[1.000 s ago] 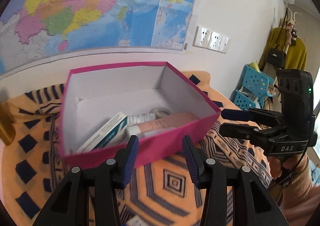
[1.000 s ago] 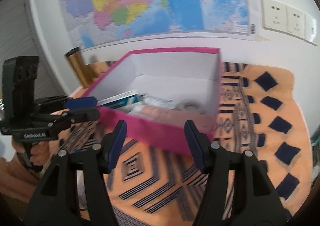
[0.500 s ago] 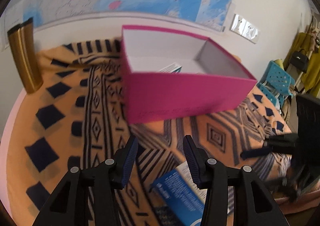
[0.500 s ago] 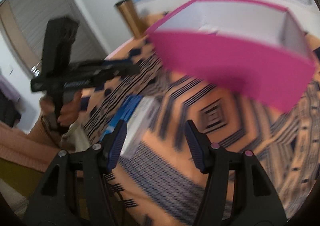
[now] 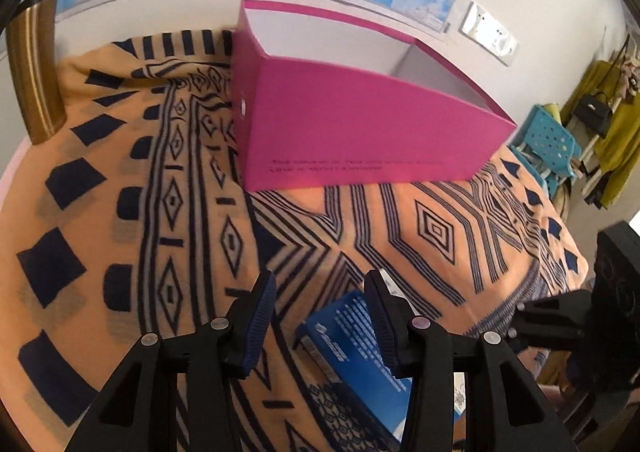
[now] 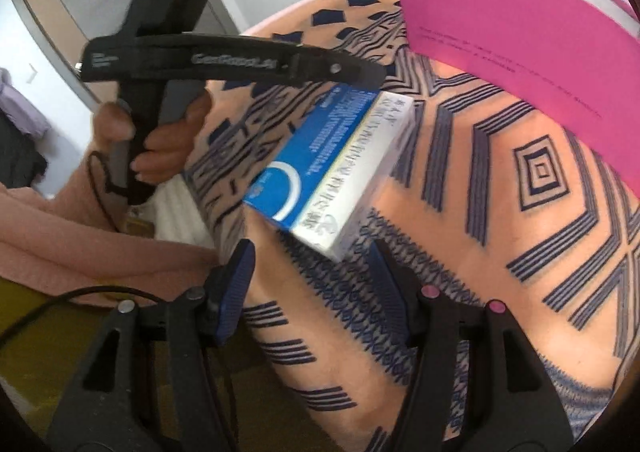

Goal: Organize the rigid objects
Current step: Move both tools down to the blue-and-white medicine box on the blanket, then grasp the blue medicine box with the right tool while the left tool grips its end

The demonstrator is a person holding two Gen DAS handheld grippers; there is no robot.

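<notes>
Holding the left gripper (image 5: 320, 292) tilted down over the far end of the blue and white carton (image 5: 352, 340), with the tongs narrow and just closing a little more. Not gripping anything: pads apart from the carton's sides. Not possible to tell whether the tips are touching its top.

Gripping the handle of this gripper with a hand (image 6: 160, 139) in a pink sleeve, at the left in the right wrist view.

Pointing the right gripper (image 6: 312, 260) down at the near end of the same carton, tongs about half wide and holding nothing, the carton's corner lying just beyond the tips.

Leaving the carton flat on the orange patterned cloth (image 5: 120, 211), near the front edge. Keeping the open pink box (image 5: 360, 123) farther back on the cloth, close to the wall, apart from the carton.
</notes>
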